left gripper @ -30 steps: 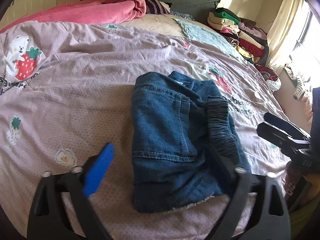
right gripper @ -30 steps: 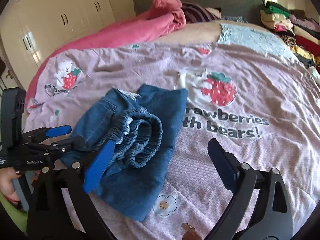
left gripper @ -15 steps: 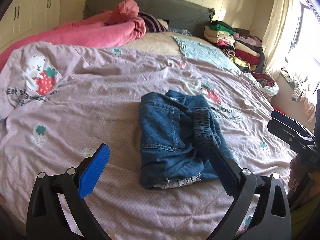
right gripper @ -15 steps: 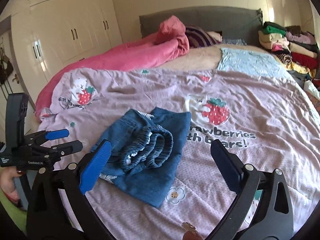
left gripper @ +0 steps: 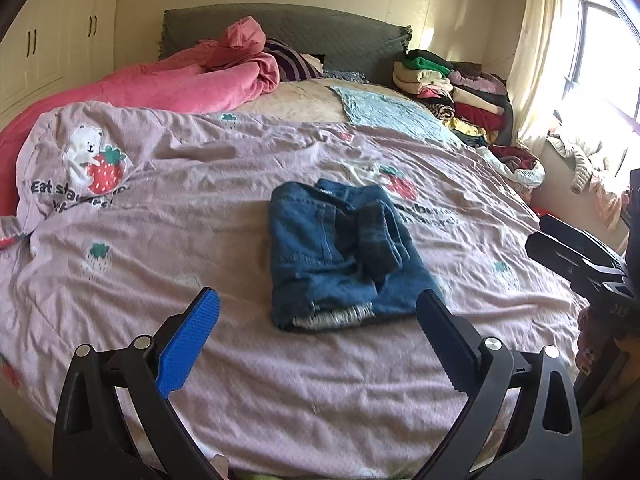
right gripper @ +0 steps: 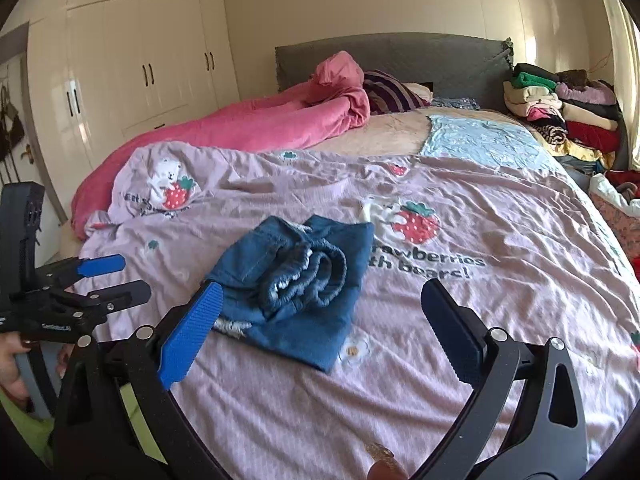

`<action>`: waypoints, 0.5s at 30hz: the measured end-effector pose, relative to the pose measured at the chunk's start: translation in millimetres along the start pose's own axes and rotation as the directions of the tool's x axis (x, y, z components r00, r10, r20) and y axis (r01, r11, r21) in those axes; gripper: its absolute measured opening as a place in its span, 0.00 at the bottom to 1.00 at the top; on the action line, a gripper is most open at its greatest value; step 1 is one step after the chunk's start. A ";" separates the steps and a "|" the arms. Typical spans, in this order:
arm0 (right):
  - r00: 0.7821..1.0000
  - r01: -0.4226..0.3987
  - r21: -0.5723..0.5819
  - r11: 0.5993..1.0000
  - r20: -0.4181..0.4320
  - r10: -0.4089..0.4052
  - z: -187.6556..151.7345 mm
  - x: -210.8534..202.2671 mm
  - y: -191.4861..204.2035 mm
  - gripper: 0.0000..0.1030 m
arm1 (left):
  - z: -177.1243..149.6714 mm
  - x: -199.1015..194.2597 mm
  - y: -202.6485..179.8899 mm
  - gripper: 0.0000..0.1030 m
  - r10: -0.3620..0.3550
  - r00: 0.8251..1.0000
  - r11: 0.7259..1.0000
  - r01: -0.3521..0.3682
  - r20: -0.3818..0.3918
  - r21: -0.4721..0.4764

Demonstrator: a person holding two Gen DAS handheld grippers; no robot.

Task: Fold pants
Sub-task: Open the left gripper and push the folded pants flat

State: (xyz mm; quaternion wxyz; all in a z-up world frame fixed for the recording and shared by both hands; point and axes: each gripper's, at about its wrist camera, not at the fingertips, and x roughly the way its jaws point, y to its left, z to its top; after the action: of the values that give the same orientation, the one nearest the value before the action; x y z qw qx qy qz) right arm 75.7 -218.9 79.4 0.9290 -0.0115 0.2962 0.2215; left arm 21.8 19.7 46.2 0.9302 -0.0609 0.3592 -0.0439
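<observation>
One pair of denim pants [left gripper: 336, 256], folded into a compact bundle, lies near the middle of the bed on the lilac strawberry-print cover [left gripper: 200, 240]. Elastic waistband [right gripper: 308, 276] is rolled on top of the bundle; a frayed pale hem edge shows at the near side. Nothing touches the pants.

Left gripper [left gripper: 316, 336]: jaws spread wide, empty, hovering above the cover on the near side of the bundle, apart from it. In the right wrist view it sits at the left edge [right gripper: 106, 280], held by a hand [right gripper: 12, 364], blue pad on one finger.

Right gripper [right gripper: 320, 332]: jaws also spread wide, empty, above the cover, the pants framed between its fingers but not in contact. In the left wrist view it appears at the right edge [left gripper: 568, 248], clear of the pants.

Further out: pink duvet [left gripper: 168, 84] bunched toward the grey headboard [left gripper: 320, 36], a light blue cloth [right gripper: 480, 140] flat near the pillows, a stack of folded clothes [left gripper: 452, 92] at the far right corner, cream wardrobe doors [right gripper: 140, 60] on the left wall.
</observation>
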 end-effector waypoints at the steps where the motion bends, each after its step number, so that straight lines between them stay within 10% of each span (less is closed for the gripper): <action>1: 1.000 0.003 0.001 1.000 -0.004 -0.003 -2.4 -1.3 0.0 0.91 | -3.6 -1.1 -0.9 0.96 -0.001 1.000 1.000 0.001 -0.004 0.001; 15: 0.996 0.022 -0.010 1.000 -0.085 -0.023 -34.3 -6.2 7.0 0.91 | -42.5 -0.4 -3.7 0.96 -0.001 0.998 1.000 0.001 -0.066 0.006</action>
State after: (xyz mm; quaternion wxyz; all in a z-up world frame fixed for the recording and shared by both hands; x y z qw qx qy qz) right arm 49.6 -220.3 55.3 0.9179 -0.0286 0.3342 0.2118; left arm -7.2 12.6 15.8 0.9180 -0.0568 0.3896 -0.0475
